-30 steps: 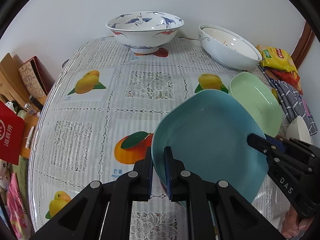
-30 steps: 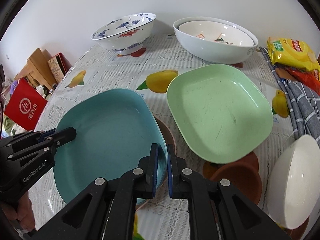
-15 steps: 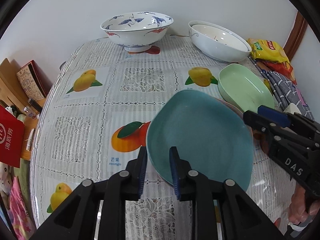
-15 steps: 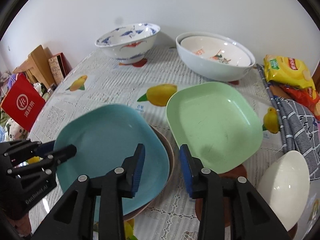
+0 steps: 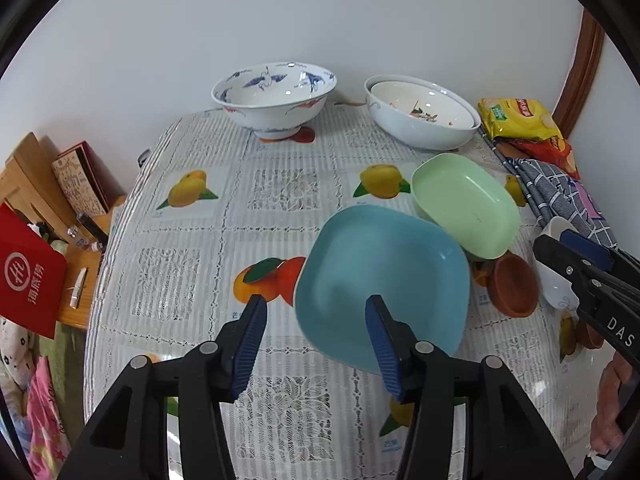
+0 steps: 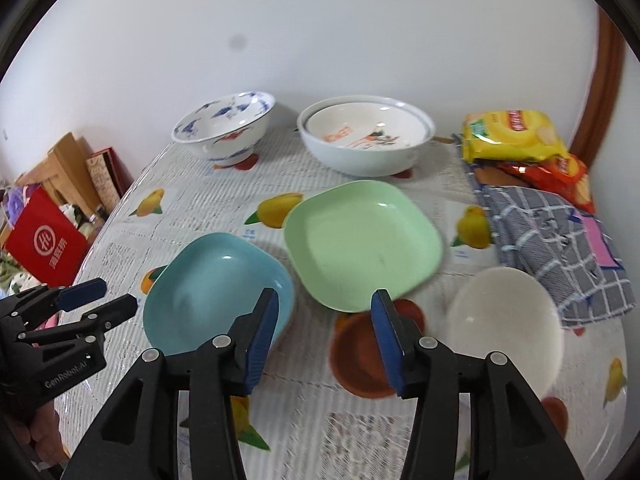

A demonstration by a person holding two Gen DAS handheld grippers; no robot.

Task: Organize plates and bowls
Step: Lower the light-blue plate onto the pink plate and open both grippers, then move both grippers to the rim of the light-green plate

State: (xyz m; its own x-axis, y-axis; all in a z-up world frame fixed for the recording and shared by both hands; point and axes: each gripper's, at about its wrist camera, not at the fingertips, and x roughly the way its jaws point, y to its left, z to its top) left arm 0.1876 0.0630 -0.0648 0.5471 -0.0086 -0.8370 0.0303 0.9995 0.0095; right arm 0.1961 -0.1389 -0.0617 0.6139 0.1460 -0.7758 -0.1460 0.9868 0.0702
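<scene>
A blue square plate (image 5: 384,280) (image 6: 216,288) lies on the table, free of both grippers. A green square plate (image 5: 466,204) (image 6: 362,240) sits to its right, its near edge resting on a small brown dish (image 5: 516,284) (image 6: 360,352). A white bowl (image 6: 506,328) stands at the right. My left gripper (image 5: 316,340) is open and empty above the blue plate's near edge. My right gripper (image 6: 324,340) is open and empty above the brown dish. Each gripper also shows in the other's view, the right one (image 5: 576,256) and the left one (image 6: 100,300).
A blue-patterned bowl (image 5: 274,98) (image 6: 224,128) and a wide white bowl with a smaller dish nested inside (image 5: 422,116) (image 6: 366,136) stand at the back. Snack bags (image 6: 512,136) and a checked cloth (image 6: 556,236) lie at the right. A red bag (image 5: 28,276) sits beyond the table's left edge.
Both grippers were shut on the blue plate's rim; they have opened, let it go onto the table, and drawn back and up. The right gripper has shifted rightward.
</scene>
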